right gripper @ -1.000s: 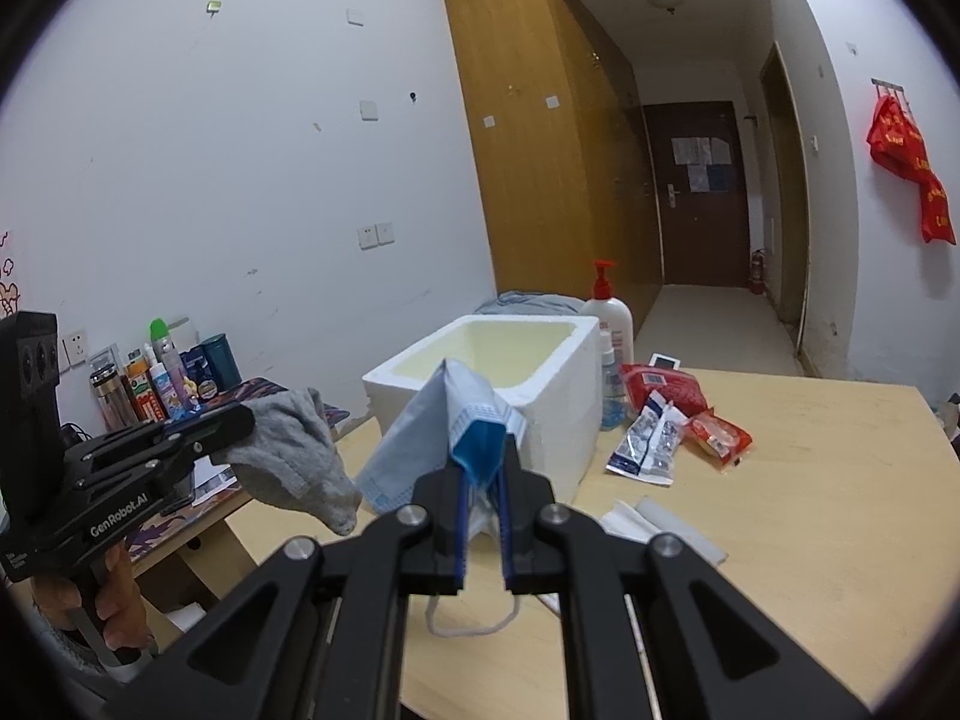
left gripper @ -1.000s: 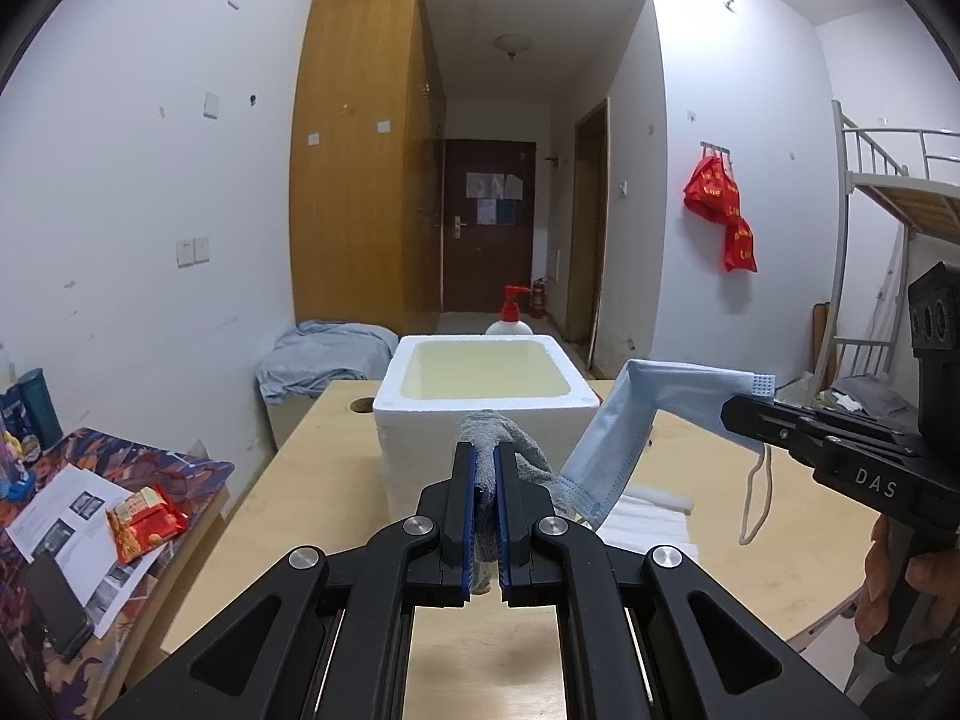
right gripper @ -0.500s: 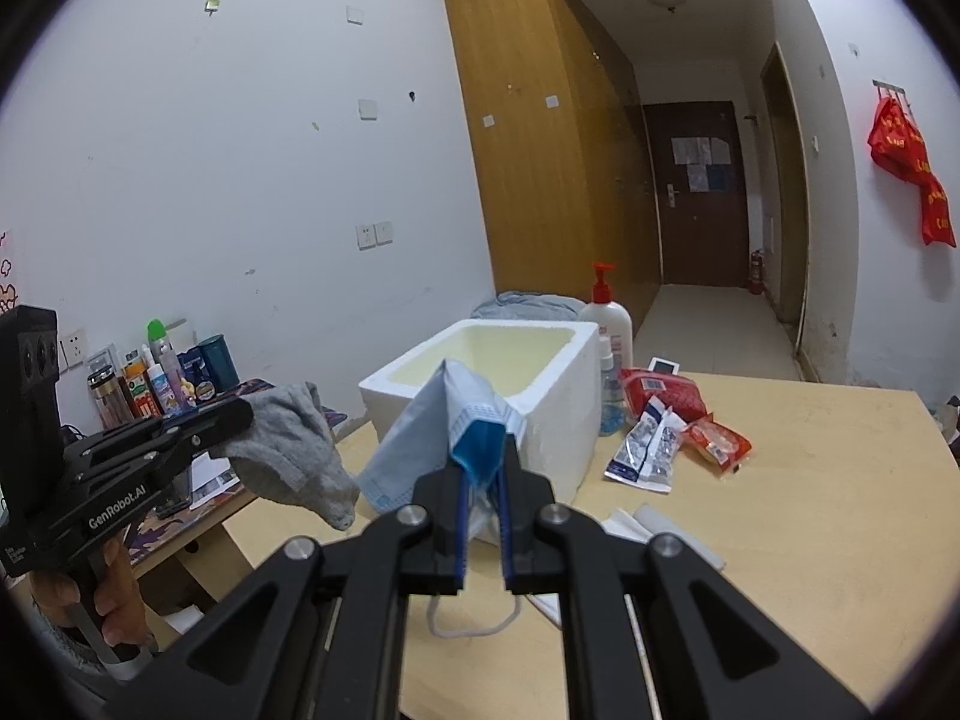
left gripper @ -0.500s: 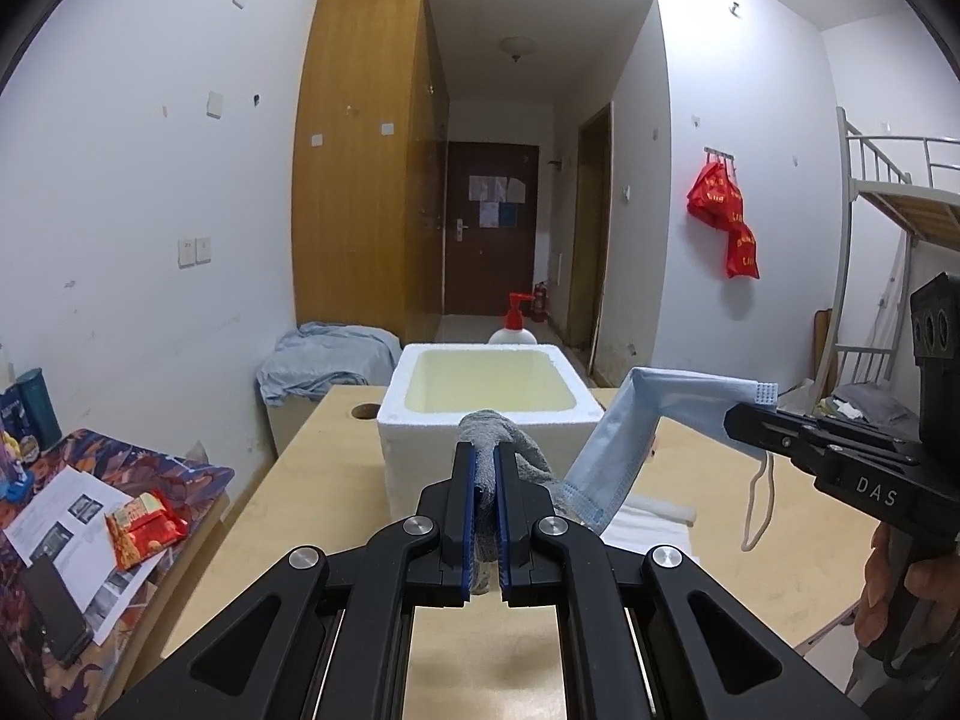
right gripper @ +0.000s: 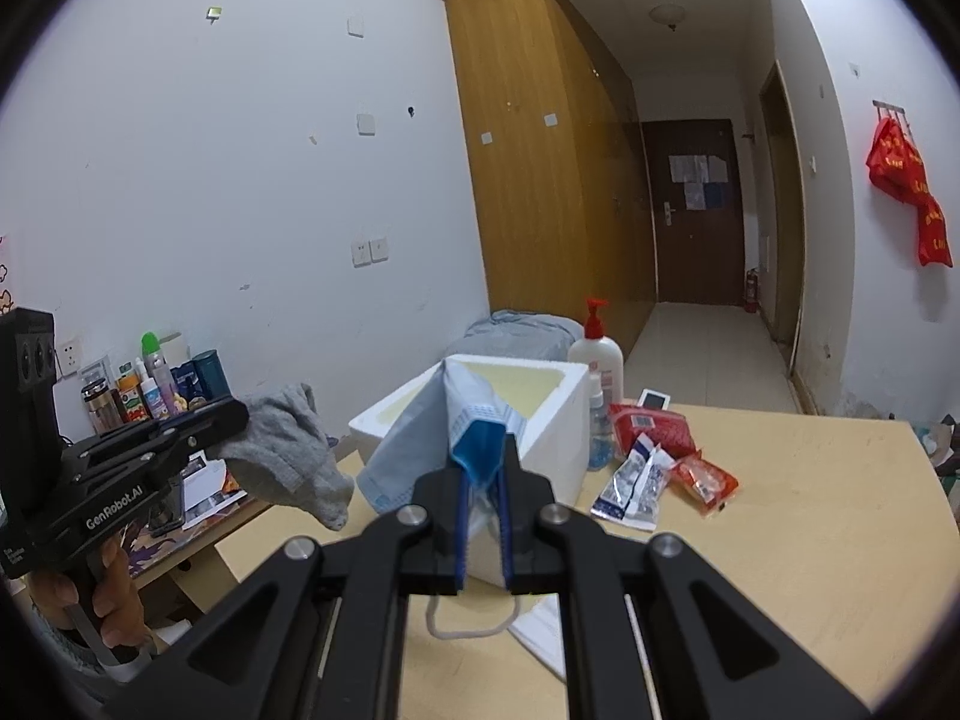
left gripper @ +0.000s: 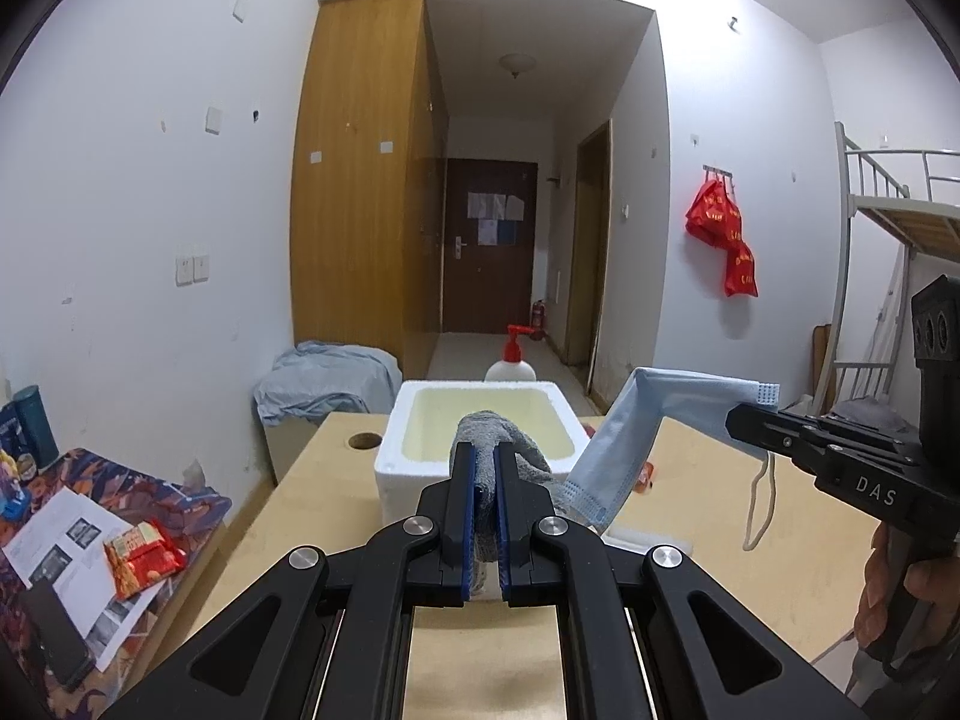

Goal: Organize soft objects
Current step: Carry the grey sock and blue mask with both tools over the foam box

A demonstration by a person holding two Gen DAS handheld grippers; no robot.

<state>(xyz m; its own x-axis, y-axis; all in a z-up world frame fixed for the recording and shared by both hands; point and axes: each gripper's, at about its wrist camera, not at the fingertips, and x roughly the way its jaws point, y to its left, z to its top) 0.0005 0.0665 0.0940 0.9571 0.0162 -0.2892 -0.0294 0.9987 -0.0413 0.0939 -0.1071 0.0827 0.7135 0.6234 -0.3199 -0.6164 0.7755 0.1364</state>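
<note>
Left gripper (left gripper: 486, 468) clamped on grey sock (right gripper: 288, 456), right gripper (right gripper: 483, 450) pinching blue face mask (left gripper: 654, 420). Both carried nearer the foam box (left gripper: 480, 438) at 12 o'clock. Probably ready for dropping in.

Both views are evenly lit, pretty bright, flat white indoor light. The ceiling lamp (left gripper: 517, 64) in the hallway looks off or weak, so the main source is out of frame. Shadows are soft, barely any under the foam box (left gripper: 480, 450) on the table (right gripper: 810, 510). No real glare. Heavy fisheye: walls and wardrobe (right gripper: 540, 150) bow outward, black vignette in the corners. Focus is decent throughout, a little soft toward the edges.
</note>
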